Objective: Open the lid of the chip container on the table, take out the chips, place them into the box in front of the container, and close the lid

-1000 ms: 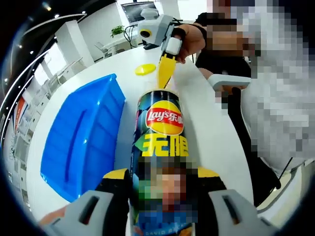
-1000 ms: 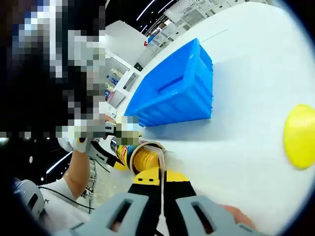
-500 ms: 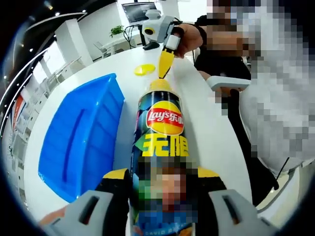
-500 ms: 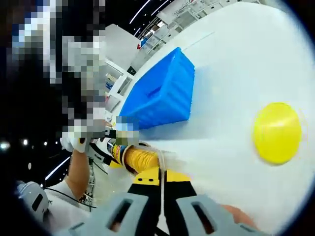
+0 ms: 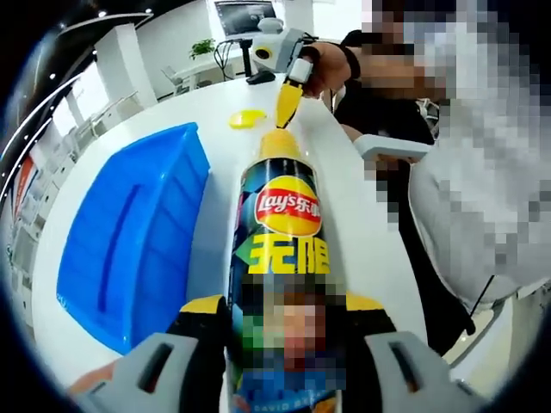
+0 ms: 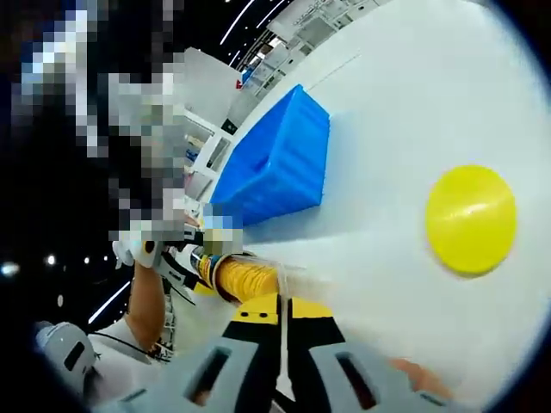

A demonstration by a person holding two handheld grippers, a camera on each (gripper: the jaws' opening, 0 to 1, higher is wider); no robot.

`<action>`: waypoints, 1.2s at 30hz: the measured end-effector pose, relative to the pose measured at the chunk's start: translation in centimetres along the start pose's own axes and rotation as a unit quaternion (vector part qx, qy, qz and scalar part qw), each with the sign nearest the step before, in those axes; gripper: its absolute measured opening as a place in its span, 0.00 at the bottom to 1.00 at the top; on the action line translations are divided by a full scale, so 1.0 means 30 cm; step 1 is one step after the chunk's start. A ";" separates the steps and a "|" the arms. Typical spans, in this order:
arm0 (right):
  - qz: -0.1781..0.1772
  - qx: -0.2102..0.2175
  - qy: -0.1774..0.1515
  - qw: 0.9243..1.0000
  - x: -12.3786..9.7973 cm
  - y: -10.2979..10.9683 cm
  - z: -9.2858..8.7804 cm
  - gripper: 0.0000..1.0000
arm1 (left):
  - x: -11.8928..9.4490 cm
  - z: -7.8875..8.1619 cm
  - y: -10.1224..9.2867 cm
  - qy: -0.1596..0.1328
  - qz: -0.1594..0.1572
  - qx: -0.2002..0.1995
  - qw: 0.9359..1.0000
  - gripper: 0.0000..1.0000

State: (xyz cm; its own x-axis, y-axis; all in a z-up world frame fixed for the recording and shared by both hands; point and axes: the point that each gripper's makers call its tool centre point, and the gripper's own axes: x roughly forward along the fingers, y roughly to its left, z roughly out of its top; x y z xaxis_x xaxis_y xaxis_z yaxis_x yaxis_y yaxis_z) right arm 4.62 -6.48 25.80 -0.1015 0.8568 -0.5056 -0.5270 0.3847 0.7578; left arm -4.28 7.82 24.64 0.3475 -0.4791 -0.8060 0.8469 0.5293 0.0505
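My left gripper (image 5: 280, 305) is shut around the lower body of a dark Lay's chip can (image 5: 284, 232), which points away along its jaws. A yellow chip stack (image 5: 280, 146) sticks out of the can's open mouth. My right gripper (image 5: 287, 101) pinches the stack's far end with its yellow jaws together. In the right gripper view, that gripper (image 6: 280, 301) is shut on the clear edge of the stack (image 6: 245, 280), which leads back to the can (image 6: 207, 267). The round yellow lid (image 5: 246, 119) (image 6: 470, 219) lies flat on the table.
An open blue box (image 5: 129, 232) (image 6: 275, 168) stands on the white table (image 5: 362, 224) left of the can. A person stands at the table's right edge, close to both grippers. Desks and shelving fill the room behind.
The right gripper has drawn back from the can's mouth, and more of the yellow chip stack now shows outside the can. The left gripper still holds the can.
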 end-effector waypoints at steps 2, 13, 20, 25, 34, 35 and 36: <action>0.006 0.002 -0.004 1.000 0.003 0.004 -0.001 0.02 | 0.002 0.005 -0.010 -0.002 0.000 -0.001 1.000 0.52; 0.049 -0.030 -0.036 0.998 0.006 0.036 0.021 0.03 | -0.002 0.002 -0.003 -0.002 -0.001 0.001 1.000 0.52; 0.052 -0.053 -0.039 0.996 0.002 0.037 0.023 0.04 | -0.003 0.003 -0.006 -0.005 0.000 -0.001 1.000 0.52; 0.076 -0.051 -0.064 0.994 -0.033 0.059 0.046 0.17 | -0.002 0.007 -0.012 -0.007 0.001 0.000 1.000 0.52; 0.067 -0.071 -0.116 0.988 -0.147 0.040 0.106 0.16 | -0.003 0.008 -0.015 -0.008 -0.002 -0.004 1.000 0.52; 0.067 -0.079 -0.124 0.987 -0.165 0.051 0.118 0.16 | -0.003 0.008 -0.017 -0.008 -0.003 -0.004 1.000 0.52; 0.066 -0.085 -0.129 0.986 -0.177 0.059 0.125 0.15 | -0.003 0.008 -0.017 -0.009 -0.003 -0.005 1.000 0.52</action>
State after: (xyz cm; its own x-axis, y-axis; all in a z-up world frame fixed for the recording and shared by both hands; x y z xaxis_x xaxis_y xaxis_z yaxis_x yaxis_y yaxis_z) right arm 7.39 -9.05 31.38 0.0271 0.9627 -0.2690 -0.6599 0.2194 0.7186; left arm -4.64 7.42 24.83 0.3492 -0.4944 -0.7960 0.8453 0.5329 0.0399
